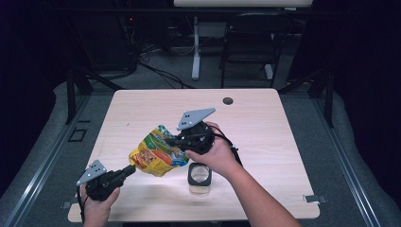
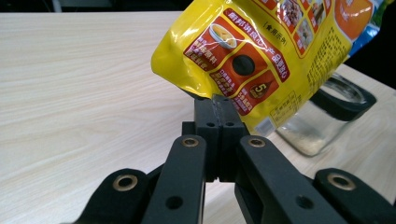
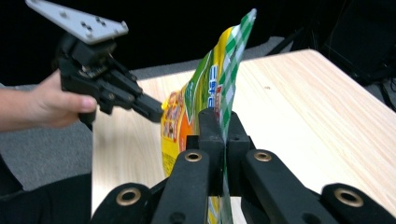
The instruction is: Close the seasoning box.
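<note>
A yellow printed food pouch (image 1: 156,153) hangs tilted above the wooden table (image 1: 274,132), held between both grippers. My left gripper (image 1: 132,168) is shut on the pouch's lower corner; in the left gripper view the jaws (image 2: 219,100) pinch the yellow edge of the pouch (image 2: 261,51). My right gripper (image 1: 173,141) is shut on the green-checked top edge, and the right gripper view shows its jaws (image 3: 219,116) clamped on the pouch (image 3: 205,93), with the left gripper (image 3: 156,109) beyond. A glass jar (image 1: 199,176) with a black rim stands on the table under the right hand, holding a little pale powder (image 2: 306,142).
A round cable hole (image 1: 228,100) sits near the table's far edge. Behind the table stand a dark chair (image 1: 253,38) and a white desk leg (image 1: 195,52). A tape strip (image 1: 314,198) marks the front right corner.
</note>
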The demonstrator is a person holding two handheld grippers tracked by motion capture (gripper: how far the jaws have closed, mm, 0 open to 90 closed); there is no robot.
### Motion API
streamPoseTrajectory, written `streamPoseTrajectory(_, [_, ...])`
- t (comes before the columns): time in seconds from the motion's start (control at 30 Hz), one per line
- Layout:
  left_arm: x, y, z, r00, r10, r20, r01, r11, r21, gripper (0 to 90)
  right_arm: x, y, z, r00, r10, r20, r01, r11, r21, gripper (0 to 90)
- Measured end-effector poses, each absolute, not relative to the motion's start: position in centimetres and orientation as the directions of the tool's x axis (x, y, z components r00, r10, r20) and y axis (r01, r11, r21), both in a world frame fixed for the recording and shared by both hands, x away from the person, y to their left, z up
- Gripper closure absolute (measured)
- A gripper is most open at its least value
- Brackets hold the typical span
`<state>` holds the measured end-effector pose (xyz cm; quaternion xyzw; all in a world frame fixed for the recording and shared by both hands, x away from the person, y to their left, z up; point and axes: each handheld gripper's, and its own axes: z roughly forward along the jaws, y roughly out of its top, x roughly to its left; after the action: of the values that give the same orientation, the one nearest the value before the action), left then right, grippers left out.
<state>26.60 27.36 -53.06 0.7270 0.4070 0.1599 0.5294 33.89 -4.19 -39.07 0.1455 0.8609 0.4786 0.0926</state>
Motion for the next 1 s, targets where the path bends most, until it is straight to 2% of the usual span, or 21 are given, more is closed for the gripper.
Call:
streamPoseTrajectory(0.47, [27.4, 27.4, -54.3, 0.586, 0.802, -0.117, 0.443, -0.196, 0.875, 90.0, 34.4, -3.9, -42.4, -0.928, 0.371, -0.023, 0.192, 0.530, 0.826, 89.6])
streamPoseTrajectory(0.77, [27.5, 27.2, -54.7, 0.597, 0.795, -0.108, 0.442, -0.213, 0.872, 90.0, 34.5, -4.5, -44.1, -0.927, 0.374, 0.017, 0.234, 0.543, 0.806, 88.8])
streamPoseTrajectory(0.9, [27.4, 27.0, -54.6, 0.602, 0.792, -0.099, 0.433, -0.220, 0.874, 90.0, 34.6, -4.6, -44.2, -0.929, 0.366, 0.053, 0.254, 0.525, 0.812, 84.9])
streamPoseTrajectory(1.0, [27.3, 27.2, -54.6, 0.609, 0.786, -0.108, 0.436, -0.218, 0.873, 90.0, 34.7, -4.6, -44.2, -0.934, 0.352, 0.061, 0.252, 0.529, 0.810, 85.4])
